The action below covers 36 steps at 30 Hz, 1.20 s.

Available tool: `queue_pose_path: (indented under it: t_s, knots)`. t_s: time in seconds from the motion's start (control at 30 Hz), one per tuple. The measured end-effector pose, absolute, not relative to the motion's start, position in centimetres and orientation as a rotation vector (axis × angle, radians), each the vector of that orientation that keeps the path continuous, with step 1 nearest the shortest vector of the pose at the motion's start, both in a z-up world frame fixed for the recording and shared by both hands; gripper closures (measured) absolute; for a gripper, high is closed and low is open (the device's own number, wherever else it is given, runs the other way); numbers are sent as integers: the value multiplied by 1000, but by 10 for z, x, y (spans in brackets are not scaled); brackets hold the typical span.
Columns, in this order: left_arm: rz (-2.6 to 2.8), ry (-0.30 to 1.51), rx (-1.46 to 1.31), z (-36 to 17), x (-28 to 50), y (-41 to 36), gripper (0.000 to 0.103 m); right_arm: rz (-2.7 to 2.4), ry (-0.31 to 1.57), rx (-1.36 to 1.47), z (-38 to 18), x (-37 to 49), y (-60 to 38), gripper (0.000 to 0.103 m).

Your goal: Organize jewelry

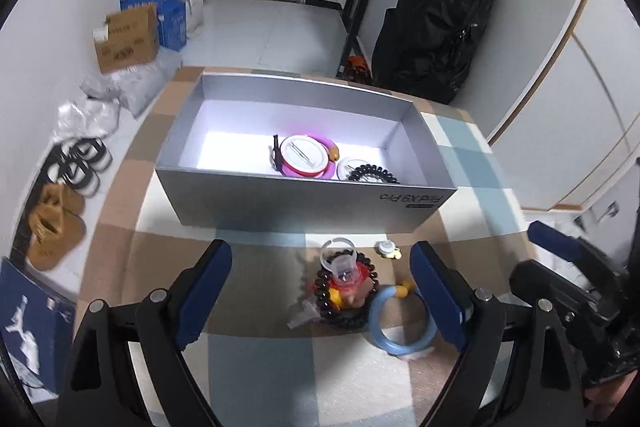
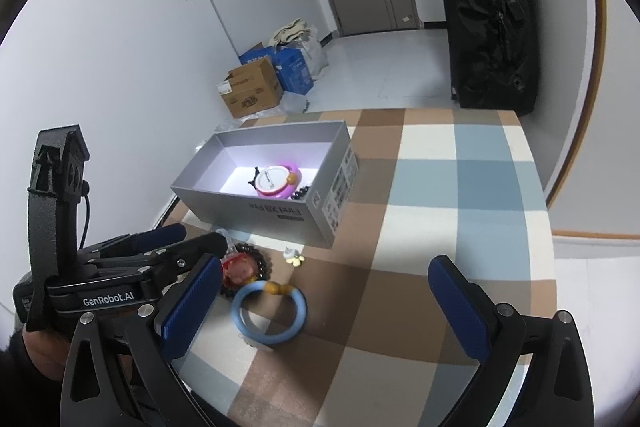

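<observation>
A checked cloth [image 2: 460, 187] covers the counter. On it stands an open grey box [image 1: 304, 203], its long side facing the cameras. Inside the box lie a pink dish [image 1: 308, 157] with a white disc on it, a small orange piece at its rim, and a dark coiled band [image 1: 372, 175] on a white disc towards the right end.

The left hand-held gripper [image 1: 320, 291] hangs over the cloth in front of the box, jaws wide apart with nothing clamped. Between its fingers, on the cloth, sit a dark bead bracelet [image 1: 348, 291] ringed around a red and yellow trinket, with a clear ring [image 1: 340, 255] on top. A blue bangle [image 2: 268, 311] lies just beside the beads, touching them. A small white and gold charm [image 1: 388, 250] lies nearer the box.

The right hand-held gripper [image 2: 324, 303] is also spread wide and empty, near the bangle.
</observation>
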<state>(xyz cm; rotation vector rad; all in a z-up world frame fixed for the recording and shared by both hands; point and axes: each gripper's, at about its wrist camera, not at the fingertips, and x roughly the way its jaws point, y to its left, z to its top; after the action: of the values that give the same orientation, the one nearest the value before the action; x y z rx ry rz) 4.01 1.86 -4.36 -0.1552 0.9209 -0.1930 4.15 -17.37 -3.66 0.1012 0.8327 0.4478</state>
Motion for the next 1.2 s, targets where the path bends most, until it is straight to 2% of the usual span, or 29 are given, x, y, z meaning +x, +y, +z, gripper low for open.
queue_pose_path:
  t_s: [0.1,0.23,0.4,0.47,0.8,1.2]
  knots:
    - [-184,940,-159,-47,42,17,19,446,836,91,-38,41,-174,0]
    - [-206,988,-201,-56,47,18,51,447,841,99,-38,41,-175,0]
    - [-239,1008,-269,-58,50,20,70,457,836,98,-37,39,-175,0]
    - [-239,1000,-265,-55,49,20,88,457,837,97,-37,38,-175,0]
    - [-260,972,-292,-46,49,20,89,466,840,86,-38,38,-171,0]
    - [-385,1013,-492,-43,51,35,89,486,859,76,-43,39,-164,0]
